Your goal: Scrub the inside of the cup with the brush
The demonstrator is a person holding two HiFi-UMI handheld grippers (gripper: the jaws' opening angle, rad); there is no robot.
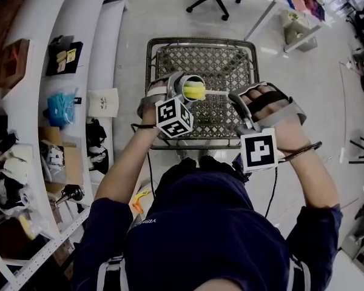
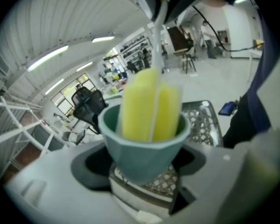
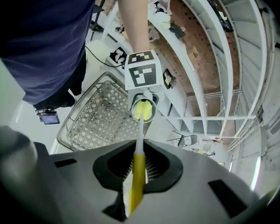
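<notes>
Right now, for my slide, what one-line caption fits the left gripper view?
The left gripper holds a teal cup with the brush's yellow sponge head inside, a wire basket behind it.

Both forearms are raised and forward with elbows bent, left forearm (image 1: 124, 162) bare, right forearm (image 1: 312, 171) bare too, sleeves ending at the upper arms. Left gripper (image 1: 183, 91) lies on its side pointing right, jaws wide and clamped on the sides of the cup (image 2: 144, 157), marker cube facing up. Right gripper (image 3: 137, 169) points left straight at it, jaws pinched on the brush handle (image 3: 136, 181); the two grippers are near each other, bodies not touching.
</notes>
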